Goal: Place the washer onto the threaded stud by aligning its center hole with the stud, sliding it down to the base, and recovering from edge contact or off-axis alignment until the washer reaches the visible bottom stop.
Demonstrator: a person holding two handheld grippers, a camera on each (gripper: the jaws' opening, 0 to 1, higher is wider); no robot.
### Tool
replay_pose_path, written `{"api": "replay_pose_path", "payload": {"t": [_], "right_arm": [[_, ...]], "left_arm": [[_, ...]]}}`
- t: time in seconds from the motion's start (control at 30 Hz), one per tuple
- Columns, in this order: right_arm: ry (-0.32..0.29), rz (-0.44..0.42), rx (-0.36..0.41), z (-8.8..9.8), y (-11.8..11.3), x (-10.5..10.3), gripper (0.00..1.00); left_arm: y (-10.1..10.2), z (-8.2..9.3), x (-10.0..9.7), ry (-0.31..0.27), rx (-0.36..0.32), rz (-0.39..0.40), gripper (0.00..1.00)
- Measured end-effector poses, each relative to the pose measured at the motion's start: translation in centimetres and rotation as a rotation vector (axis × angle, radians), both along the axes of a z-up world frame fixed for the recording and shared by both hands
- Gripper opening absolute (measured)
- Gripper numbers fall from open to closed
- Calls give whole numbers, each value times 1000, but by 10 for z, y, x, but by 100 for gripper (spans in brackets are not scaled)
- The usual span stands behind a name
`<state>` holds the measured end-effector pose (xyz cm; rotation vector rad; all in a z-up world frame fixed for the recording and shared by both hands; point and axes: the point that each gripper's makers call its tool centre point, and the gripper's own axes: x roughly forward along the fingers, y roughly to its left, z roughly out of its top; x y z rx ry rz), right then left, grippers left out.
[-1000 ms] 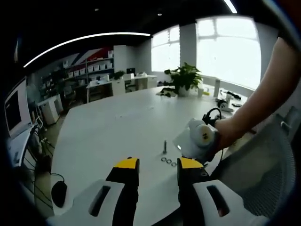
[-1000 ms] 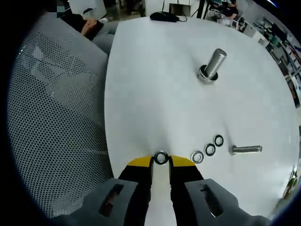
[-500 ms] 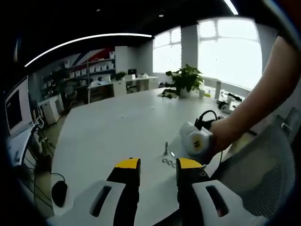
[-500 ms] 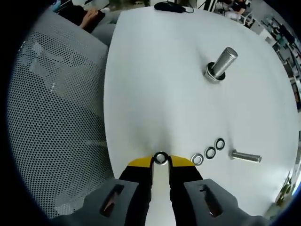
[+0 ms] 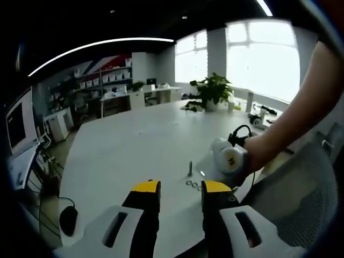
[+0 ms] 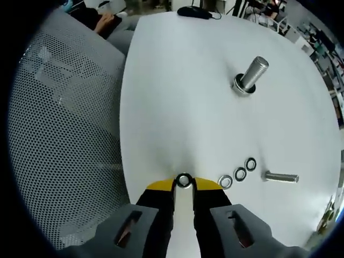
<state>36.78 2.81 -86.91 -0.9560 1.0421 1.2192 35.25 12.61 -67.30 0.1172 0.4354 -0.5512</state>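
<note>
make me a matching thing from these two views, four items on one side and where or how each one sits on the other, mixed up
Column one:
1. upright threaded steel stud
2. small steel washer at the right gripper's tips
3. row of three loose steel washers
4. short steel bolt

Column two:
A. lying flat on its side on the white table
B. pinched between yellow-tipped jaws
C. standing on the table with a ring at its base
D. resting in a diagonal line beside the bolt

Pairs: 1-C, 2-B, 3-D, 4-A
</note>
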Motion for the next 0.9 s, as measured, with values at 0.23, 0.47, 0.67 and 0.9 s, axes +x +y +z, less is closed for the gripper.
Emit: {"api": "replay_pose_path", "payload": {"t": [0.23, 0.47, 0.67, 0.9], "right_arm": [[-3, -12, 24, 0, 0, 0, 14], [-16, -67, 67, 1, -3, 1, 14], [-30, -194, 110, 5, -14, 7, 13], [-42, -235, 130, 17, -29, 14, 13]], "left_arm": [[0, -2, 0, 7, 4, -2, 28], [1, -1, 1, 6, 2, 4, 28], [0, -2, 0, 9, 6, 2, 28], [-1, -3, 0, 11, 6, -2, 28]]}}
